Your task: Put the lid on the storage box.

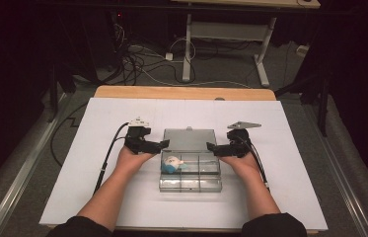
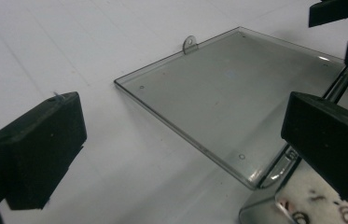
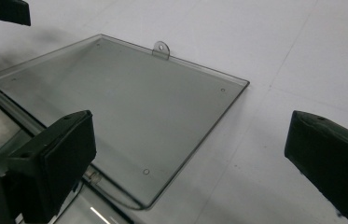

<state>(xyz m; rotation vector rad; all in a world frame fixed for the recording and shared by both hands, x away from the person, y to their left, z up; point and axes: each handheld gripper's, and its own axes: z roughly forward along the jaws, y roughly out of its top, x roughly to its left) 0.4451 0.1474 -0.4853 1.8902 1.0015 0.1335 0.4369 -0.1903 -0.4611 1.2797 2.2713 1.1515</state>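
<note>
We are looking down at the wooden table covered by a white sheet, whose far wooden edge is showing beyond the sheet. In its middle the clear plastic compartment box is lying open, its clear flat lid folded back flat on the sheet behind it; the small hanging tab on the lid's far edge is pointing away from us. In the two gripper views the box body is being cut off at the bottom corners, so we cannot make out its dividers there. A small white and blue item is sitting in the left rear compartment; we cannot tell what it is, and the dark marks on it are too blurred to read.

Our forearms are reaching in from the near edge, hands angled inward. The left gripper is hanging at the left end of the hinge line with its jaws spread wide and nothing between them. The right gripper is mirroring it at the right end, jaws equally wide apart and empty.
</note>
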